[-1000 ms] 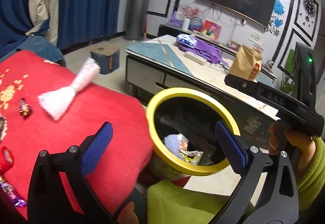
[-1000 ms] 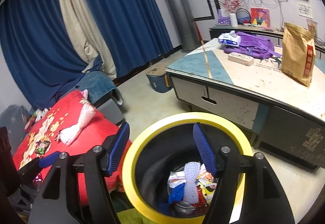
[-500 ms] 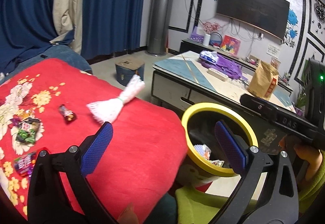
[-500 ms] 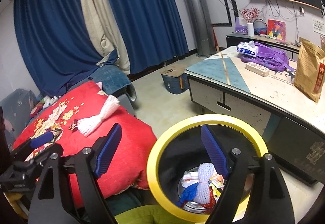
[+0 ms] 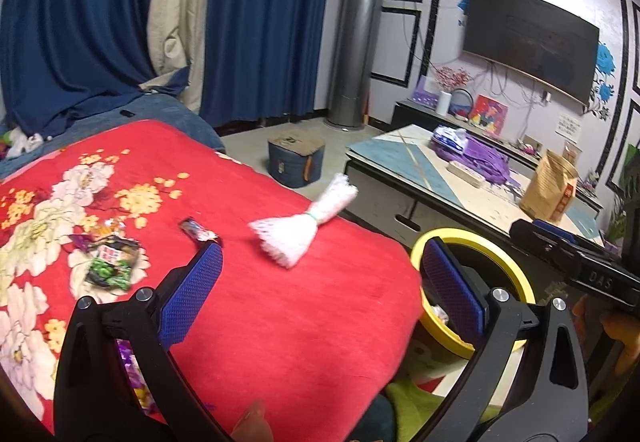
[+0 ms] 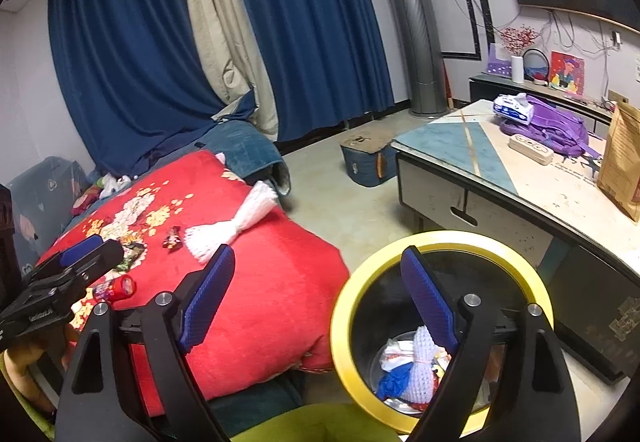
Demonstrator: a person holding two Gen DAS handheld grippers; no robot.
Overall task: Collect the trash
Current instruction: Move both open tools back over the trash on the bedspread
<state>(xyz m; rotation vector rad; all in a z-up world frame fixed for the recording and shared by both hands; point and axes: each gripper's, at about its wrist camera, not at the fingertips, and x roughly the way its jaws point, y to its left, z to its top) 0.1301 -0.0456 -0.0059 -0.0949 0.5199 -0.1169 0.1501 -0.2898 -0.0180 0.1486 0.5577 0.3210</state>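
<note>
On the far left of the red blanket — lying loose, a green snack wrapper, then a small dark candy wrapper, then a white tasselled bundle, all waiting as litter, none touching another. Hovering over the blanket's near edge, left claw spread wide, pinching nothing, tilting downward toward the wrappers. Standing just beside the blanket on the right, yellow-rimmed bin — placed close for short drops, already holding a knitted white piece and scraps. Pointing down into its mouth, right claw having just been opening, nothing between the pads, likely emptied.
</note>
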